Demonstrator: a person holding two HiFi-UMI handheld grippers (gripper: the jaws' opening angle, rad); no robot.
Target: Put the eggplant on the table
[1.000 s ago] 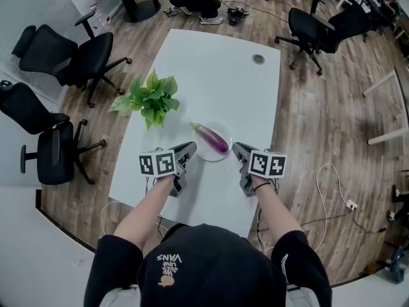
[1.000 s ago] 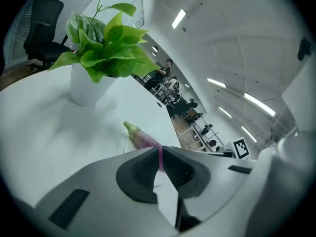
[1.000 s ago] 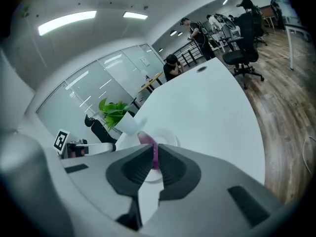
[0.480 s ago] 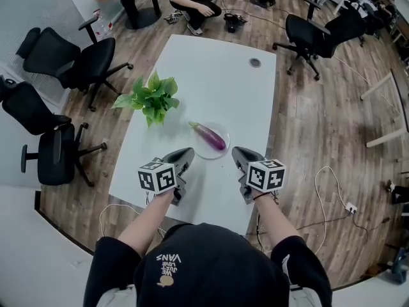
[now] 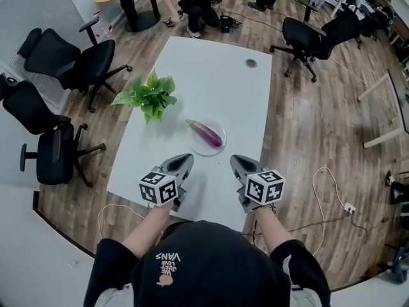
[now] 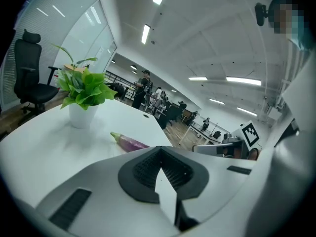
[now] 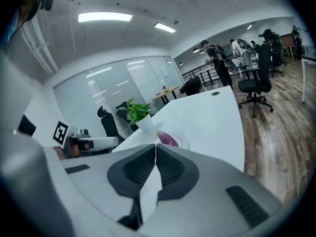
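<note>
A purple eggplant (image 5: 206, 133) lies on a small white plate (image 5: 197, 148) in the middle of the white table (image 5: 217, 82). My left gripper (image 5: 185, 160) hovers just short of the plate on its left, jaws shut with nothing between them. My right gripper (image 5: 235, 160) hovers on the plate's right, also shut and empty. In the left gripper view the eggplant (image 6: 129, 142) shows just beyond the closed tips of the left gripper (image 6: 160, 149). In the right gripper view the eggplant (image 7: 168, 139) sits on its plate (image 7: 183, 143) past the right gripper (image 7: 156, 146).
A potted green plant (image 5: 150, 98) stands on the table left of the plate. A cable hole (image 5: 250, 62) is near the far end. Black office chairs (image 5: 77, 56) stand to the left and another chair (image 5: 313, 34) at the far right. People crouch beyond the table.
Both grippers have drawn back from the plate toward the near table edge and risen a little, each rolling slightly. The eggplant has stayed on the plate.
</note>
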